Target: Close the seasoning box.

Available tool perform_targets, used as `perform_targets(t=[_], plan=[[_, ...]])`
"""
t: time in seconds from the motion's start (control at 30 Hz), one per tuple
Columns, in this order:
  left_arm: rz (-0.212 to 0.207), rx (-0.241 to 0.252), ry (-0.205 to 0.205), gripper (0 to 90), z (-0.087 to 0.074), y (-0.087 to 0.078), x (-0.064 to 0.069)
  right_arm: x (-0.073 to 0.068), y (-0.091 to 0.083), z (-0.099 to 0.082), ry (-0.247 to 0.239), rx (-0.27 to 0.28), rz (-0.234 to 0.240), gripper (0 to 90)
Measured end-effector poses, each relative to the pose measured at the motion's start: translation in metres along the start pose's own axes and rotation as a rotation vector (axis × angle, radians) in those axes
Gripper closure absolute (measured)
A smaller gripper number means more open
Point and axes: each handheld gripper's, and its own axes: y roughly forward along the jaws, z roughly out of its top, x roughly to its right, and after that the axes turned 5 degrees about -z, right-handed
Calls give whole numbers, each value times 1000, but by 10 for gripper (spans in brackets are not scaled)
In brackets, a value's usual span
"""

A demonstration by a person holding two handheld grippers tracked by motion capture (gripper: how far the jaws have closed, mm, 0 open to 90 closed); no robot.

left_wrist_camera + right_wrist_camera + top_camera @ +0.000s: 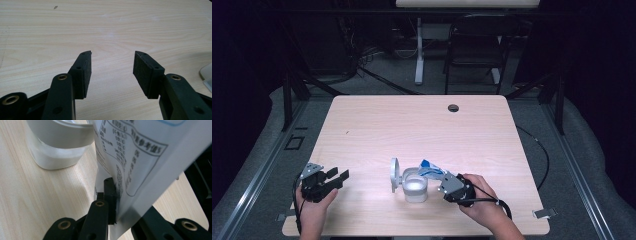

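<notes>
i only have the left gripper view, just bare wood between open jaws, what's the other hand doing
Observer: The right gripper is shut on a white and blue printed paper sachet.
Operator: where is it pointing
Observer: The sachet's far end tilts over the mouth of a white plastic jar.
Operator: lid on?
Observer: No, the jar's hinged round lid stands flipped open on its left.
Operator: and my gripper?
Observer: The left gripper sits open near the light wooden table front-left edge, apart from the jar.

Left gripper (pixel 338 178) is held low, fingers (pixel 84 72) spread apart. Right gripper (pixel 443 183) is held tilted, fingers (pixel 110 200) clamped together.
</notes>
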Motion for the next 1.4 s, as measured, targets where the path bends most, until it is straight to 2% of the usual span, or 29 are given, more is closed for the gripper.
perform_targets(t=[0.13, 0.23, 0.33, 0.67, 0.93, 1.13, 1.2, 1.4], plan=[[1, -3, 3, 493, 0, 1, 0, 1, 2, -4, 60, 29, 8, 862], [2, -6, 5, 493, 0, 1, 1, 3, 2, -6, 75, 23, 10, 862], [2, -12, 9, 493, 0, 1, 1, 4, 4, -9, 114, 39, 22, 863], [6, -15, 11, 493, -1, 1, 2, 11, 4, -17, 270, 112, 43, 865], [8, -7, 6, 493, -1, 1, 2, 18, 7, -28, 366, 134, 47, 866], [9, -7, 5, 493, -2, 1, 2, 22, 6, -35, 440, 163, 30, 866], [7, -9, 6, 493, -2, 1, 2, 24, 6, -38, 458, 162, 25, 865], [7, -7, 1, 493, -2, 1, 1, 27, 7, -43, 471, 140, -11, 865]])
